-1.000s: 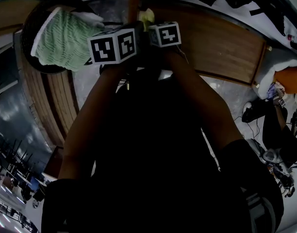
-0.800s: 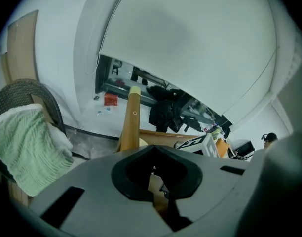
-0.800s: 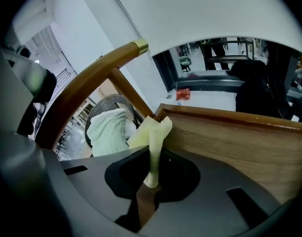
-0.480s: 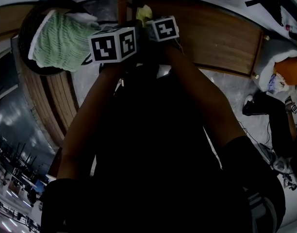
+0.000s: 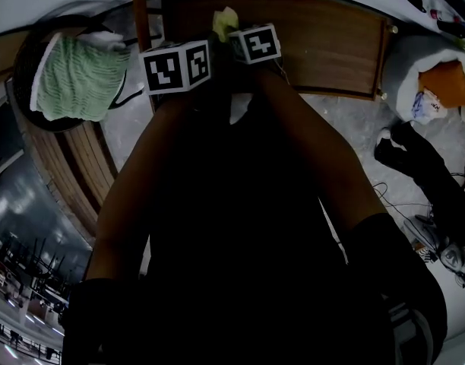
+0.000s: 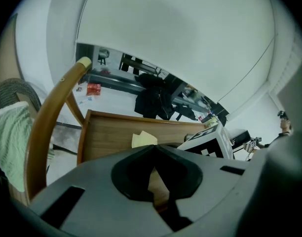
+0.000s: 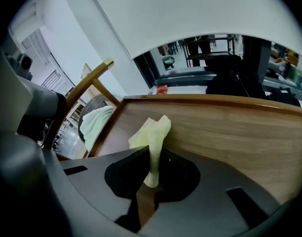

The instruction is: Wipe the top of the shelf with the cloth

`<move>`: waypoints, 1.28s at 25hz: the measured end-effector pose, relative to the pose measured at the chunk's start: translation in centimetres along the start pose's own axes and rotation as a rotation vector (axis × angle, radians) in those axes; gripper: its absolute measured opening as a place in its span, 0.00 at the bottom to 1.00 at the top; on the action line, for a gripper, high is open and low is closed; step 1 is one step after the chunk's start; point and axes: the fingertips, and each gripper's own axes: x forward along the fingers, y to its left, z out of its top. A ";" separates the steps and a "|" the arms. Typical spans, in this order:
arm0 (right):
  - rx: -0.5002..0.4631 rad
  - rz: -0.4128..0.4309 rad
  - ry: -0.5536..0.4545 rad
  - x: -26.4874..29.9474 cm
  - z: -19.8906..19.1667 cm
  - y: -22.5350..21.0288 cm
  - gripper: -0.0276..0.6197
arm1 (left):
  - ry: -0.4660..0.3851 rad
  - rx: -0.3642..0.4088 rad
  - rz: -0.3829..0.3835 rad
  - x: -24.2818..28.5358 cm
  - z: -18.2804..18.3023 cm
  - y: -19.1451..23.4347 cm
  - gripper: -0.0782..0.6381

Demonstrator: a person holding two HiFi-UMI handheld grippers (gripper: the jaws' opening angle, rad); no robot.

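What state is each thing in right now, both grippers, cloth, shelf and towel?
Left gripper: jaws shut, nothing between them.
Right gripper: jaws shut on the cloth.
That cloth: bunched, sticking up.
Shelf top: flat, wood grain showing.
Green towel: draped on a dark round seat.

Shelf top lies open rightward; chair post stands at left.

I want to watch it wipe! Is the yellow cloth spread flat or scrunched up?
Scrunched up: the pale yellow cloth is pinched into a narrow bunch in the right gripper, its loose end sticking up.
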 end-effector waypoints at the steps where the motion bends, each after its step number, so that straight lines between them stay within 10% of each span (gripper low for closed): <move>1: 0.004 -0.002 0.001 -0.5 -0.3 -0.7 0.11 | 0.003 0.002 0.002 0.6 -0.1 -0.5 0.12; 32: 0.189 -0.186 -0.061 -15.4 -6.8 -24.9 0.11 | 0.077 0.075 -0.090 13.2 -2.8 -18.9 0.12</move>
